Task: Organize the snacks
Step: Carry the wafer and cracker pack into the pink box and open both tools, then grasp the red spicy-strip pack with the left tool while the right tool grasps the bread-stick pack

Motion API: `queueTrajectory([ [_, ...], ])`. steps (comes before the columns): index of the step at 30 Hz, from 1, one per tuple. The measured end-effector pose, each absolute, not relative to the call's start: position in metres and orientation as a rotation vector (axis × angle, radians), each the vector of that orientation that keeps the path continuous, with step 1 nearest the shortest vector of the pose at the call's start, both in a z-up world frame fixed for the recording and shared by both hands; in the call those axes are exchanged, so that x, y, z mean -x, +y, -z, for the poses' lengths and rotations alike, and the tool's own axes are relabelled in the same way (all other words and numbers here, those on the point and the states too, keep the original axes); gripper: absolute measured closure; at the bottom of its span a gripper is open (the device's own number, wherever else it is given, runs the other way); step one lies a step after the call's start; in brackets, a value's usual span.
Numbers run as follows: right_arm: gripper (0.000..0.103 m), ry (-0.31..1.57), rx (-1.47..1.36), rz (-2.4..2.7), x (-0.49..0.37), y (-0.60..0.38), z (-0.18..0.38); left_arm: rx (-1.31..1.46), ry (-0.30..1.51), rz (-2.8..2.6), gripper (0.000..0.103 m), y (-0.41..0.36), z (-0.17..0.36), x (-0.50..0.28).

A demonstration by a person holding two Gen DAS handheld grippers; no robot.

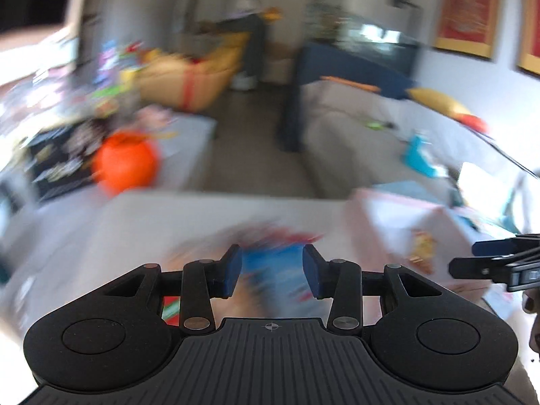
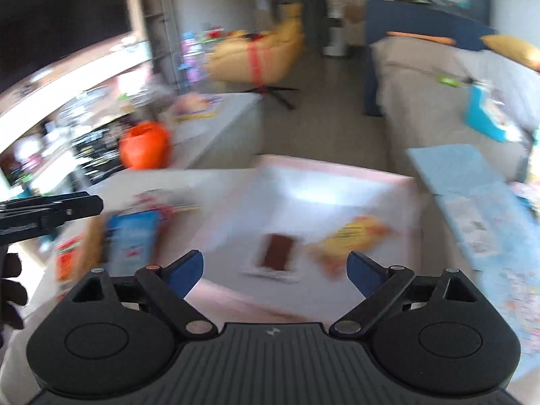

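Both views are motion-blurred. My left gripper [image 1: 272, 271] hangs over a blue snack packet [image 1: 270, 266] lying on the white table [image 1: 141, 222]; its pads are apart, either side of the packet, and contact is unclear. The same blue packet [image 2: 133, 239] shows in the right wrist view. My right gripper [image 2: 275, 271] is wide open and empty above a pink-rimmed white tray [image 2: 337, 182]. A brown chocolate bar [image 2: 276, 253] and a yellow-orange snack bag [image 2: 354, 236] lie in the tray. The tray [image 1: 388, 209] also shows at right in the left wrist view.
An orange-red packet [image 2: 65, 263] lies left of the blue one. An orange pumpkin bucket [image 2: 145, 148] sits on a far grey table. A grey sofa [image 2: 438, 94] with a turquoise box [image 2: 482, 114] stands at right. A pale blue board [image 2: 472, 209] lies right of the tray.
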State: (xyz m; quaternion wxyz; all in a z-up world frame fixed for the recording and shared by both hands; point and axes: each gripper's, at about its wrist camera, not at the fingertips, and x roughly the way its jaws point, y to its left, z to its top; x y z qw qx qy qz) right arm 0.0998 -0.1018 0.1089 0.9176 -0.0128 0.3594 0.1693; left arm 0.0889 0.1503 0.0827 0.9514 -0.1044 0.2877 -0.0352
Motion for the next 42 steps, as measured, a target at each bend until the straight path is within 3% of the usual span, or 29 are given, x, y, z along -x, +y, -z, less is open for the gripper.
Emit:
queueTrajectory([
  [12,0.010,0.799,0.119,-0.572,-0.092,0.061,-0.063,0.324,0.652,-0.078,0.059,0.220,-0.056,-0.035],
  [14,0.018,0.784,0.159,-0.572,-0.087,0.078,-0.056,0.349,0.653,-0.075,0.059,0.222,-0.054,-0.033],
  [18,0.065,0.839,0.195,-0.665,-0.086,0.094,-0.048,0.385,0.673,-0.049,0.059,0.219,-0.045,-0.040],
  [22,0.072,0.881,0.203,-0.679,-0.066,0.077,-0.052,0.373,0.700,-0.059,0.059,0.206,-0.035,-0.058],
  [35,0.070,0.843,0.233,-0.577,-0.003,-0.030,-0.047,0.201,0.754,-0.067,0.046,0.162,-0.026,-0.085],
  [38,0.064,0.814,0.245,-0.568,0.002,-0.024,-0.043,0.183,0.775,-0.066,0.039,0.158,-0.023,-0.094],
  [40,0.049,0.802,0.244,-0.558,0.003,-0.019,-0.038,0.138,0.784,-0.086,0.035,0.157,-0.017,-0.100],
  [42,0.040,0.790,0.253,-0.539,0.005,-0.016,-0.030,0.100,0.775,-0.090,0.035,0.157,-0.014,-0.102],
])
